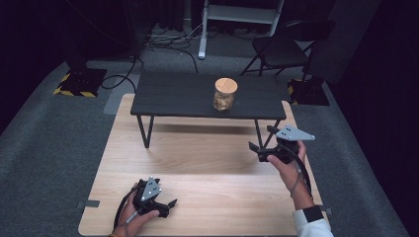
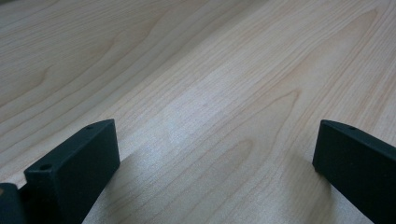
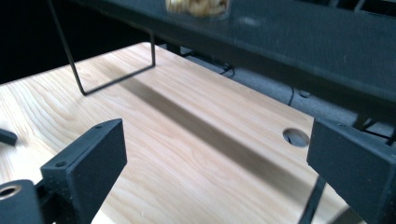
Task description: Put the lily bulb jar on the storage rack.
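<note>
We see a light wooden surface (image 1: 207,163) with a low dark bench (image 1: 183,96) standing across its far edge on thin metal legs. On that bench, toward its right end, stands a glass jar (image 1: 225,94) with a round wooden lid (image 1: 226,84) and pale, lumpy contents.

Our left gripper (image 1: 165,202) rests near the surface's near-left corner, held in the left hand (image 1: 138,215). In the left gripper view its jaws stand wide apart with nothing but bare wood grain between them.

Our right gripper (image 1: 262,140) is held by the right hand (image 1: 286,163) near the surface's right edge, just in front of the bench's right legs, its grey plate on top. In the right gripper view its jaws are also spread wide and hold nothing; beyond them we see the bench's underside and one wire leg, a round hole (image 3: 296,137) in the wood, and the base of the jar at the top edge.
</note>
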Action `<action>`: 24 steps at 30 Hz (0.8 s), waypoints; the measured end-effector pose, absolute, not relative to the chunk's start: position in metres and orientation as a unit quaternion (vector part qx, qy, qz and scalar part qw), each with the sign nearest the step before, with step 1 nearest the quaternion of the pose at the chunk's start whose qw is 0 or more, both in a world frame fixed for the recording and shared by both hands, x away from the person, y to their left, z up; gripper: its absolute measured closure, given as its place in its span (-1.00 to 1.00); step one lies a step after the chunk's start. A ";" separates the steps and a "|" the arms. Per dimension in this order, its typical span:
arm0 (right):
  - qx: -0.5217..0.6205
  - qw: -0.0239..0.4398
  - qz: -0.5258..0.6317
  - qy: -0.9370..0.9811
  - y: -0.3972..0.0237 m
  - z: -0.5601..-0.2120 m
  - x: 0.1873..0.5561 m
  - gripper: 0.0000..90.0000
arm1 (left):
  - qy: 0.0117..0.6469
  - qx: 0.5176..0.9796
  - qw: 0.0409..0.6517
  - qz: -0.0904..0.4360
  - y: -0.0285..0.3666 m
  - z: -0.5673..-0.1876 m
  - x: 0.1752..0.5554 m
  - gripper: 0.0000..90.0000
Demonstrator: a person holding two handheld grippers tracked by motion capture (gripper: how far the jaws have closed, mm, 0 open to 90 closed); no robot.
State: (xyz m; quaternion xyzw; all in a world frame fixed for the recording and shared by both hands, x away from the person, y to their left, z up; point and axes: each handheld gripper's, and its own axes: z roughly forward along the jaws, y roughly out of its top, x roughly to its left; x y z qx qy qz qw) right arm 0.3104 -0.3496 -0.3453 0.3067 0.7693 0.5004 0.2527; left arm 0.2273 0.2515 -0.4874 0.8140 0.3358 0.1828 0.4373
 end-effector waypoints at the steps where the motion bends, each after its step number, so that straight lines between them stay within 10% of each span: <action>1: 0.306 0.252 0.504 0.767 -0.352 -0.350 0.307 -0.90 | 0.336 0.814 0.437 0.183 0.252 -0.487 0.227 -0.99; 24: 0.346 0.239 0.453 0.786 -0.374 -0.444 0.250 -0.90 | 0.336 0.814 0.437 0.183 0.252 -0.487 0.227 -0.99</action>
